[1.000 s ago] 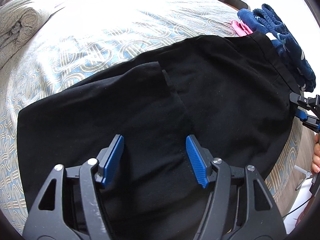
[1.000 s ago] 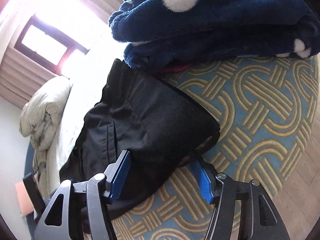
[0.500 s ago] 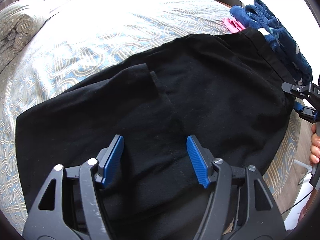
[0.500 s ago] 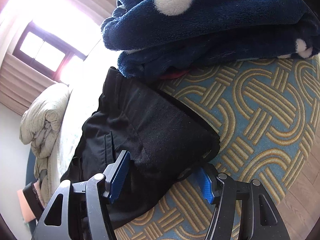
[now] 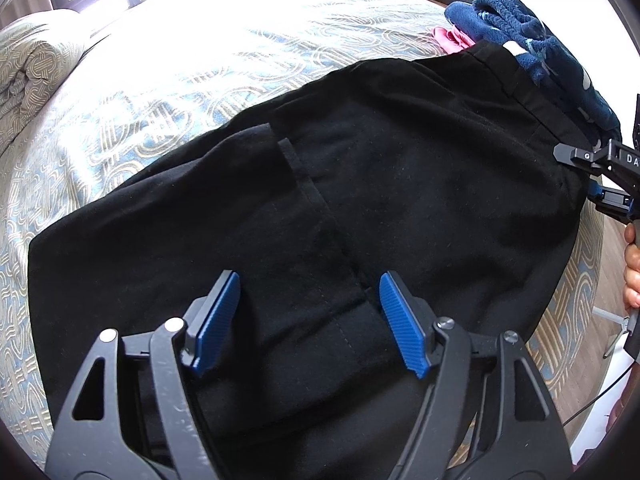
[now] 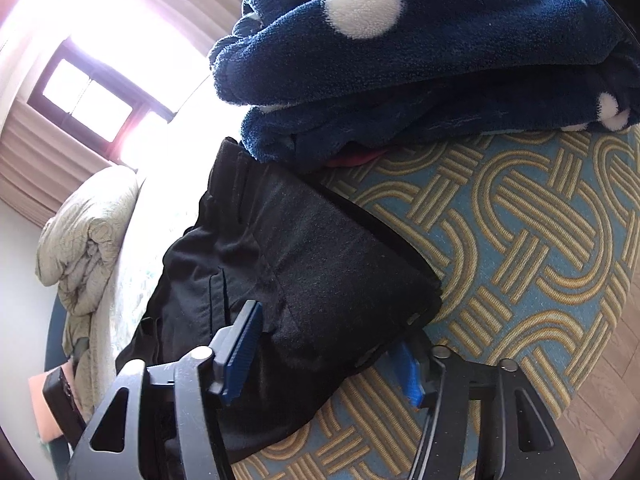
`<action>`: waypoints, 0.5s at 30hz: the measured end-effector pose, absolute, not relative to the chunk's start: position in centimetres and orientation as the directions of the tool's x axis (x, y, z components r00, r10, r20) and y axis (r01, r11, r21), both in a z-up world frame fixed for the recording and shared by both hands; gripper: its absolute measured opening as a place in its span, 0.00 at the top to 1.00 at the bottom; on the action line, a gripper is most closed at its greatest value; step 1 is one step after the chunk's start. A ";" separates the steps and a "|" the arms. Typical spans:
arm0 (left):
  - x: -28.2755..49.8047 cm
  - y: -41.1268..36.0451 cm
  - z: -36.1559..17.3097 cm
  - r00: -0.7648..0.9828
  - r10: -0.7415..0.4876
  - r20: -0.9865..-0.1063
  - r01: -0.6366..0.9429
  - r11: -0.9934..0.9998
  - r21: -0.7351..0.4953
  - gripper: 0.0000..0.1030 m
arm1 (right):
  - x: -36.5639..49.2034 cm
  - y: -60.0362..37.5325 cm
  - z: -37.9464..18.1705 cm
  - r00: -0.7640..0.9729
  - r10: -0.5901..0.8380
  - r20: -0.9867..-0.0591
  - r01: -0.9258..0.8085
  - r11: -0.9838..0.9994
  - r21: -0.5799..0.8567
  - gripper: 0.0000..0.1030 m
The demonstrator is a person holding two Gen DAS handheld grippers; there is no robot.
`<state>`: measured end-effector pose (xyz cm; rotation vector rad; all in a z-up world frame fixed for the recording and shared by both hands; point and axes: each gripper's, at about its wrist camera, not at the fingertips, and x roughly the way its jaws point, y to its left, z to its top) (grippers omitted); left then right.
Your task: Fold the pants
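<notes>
Pants (image 5: 360,200), black, lie spread across the near part of a bed whose cover (image 5: 168,92) carries a looping gold pattern on blue. One leg is doubled over the other, its hem showing as a stitched edge that runs diagonally across the cloth. The waistband sits at the right end, close beside a folded navy fleece blanket (image 5: 532,36) with white dots, and a bit of pink cloth (image 5: 452,38) peeks out next to it.

Over the middle of the pants hangs the left gripper (image 5: 308,312), pointing steeply down. Its blue pads stand wide apart and its jaws are opening; black cloth lies under the gap, but the pads press on nothing.

At the waist end is the right gripper (image 6: 324,344); the left wrist view catches it at the far right edge, with a hand (image 5: 632,276) on its handle. From its own camera, the waist corner of the pants (image 6: 304,264) bulges up between the two blue pads. Its jaws are closing on this bunched cloth, the left pad lying against the fabric and the right pad partly hidden behind the fold, so a firm pinch cannot be confirmed.

Farther back, a rumpled duvet (image 6: 84,232) is heaped at the head of the bed beneath a bright window (image 6: 88,100).
</notes>
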<state>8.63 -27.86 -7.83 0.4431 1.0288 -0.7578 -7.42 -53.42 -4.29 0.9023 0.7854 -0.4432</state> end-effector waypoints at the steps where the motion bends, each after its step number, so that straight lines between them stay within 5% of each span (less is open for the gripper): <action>1: 8.6 -27.8 -7.8 0.301 -0.352 -0.886 0.742 0.670 -0.014 0.30 | -7.4 -53.4 -4.2 0.644 -0.032 -0.764 0.642 0.565 0.518 0.56; 2: 8.6 -27.8 -7.8 0.300 -0.352 -0.887 0.743 0.670 -0.015 0.30 | -7.5 -53.4 -4.1 0.649 -0.037 -0.760 0.639 0.568 0.518 0.68; 5: 8.7 -27.4 -7.7 0.291 -0.355 -0.888 0.741 0.671 -0.026 0.30 | -7.2 -52.4 -2.9 0.658 -0.079 -0.749 0.619 0.623 0.479 0.75; 15: 10.9 -23.8 -6.3 0.223 -0.429 -0.875 0.662 0.726 -0.187 0.30 | -3.3 -43.7 4.1 0.694 -0.249 -0.676 0.457 0.877 0.147 0.76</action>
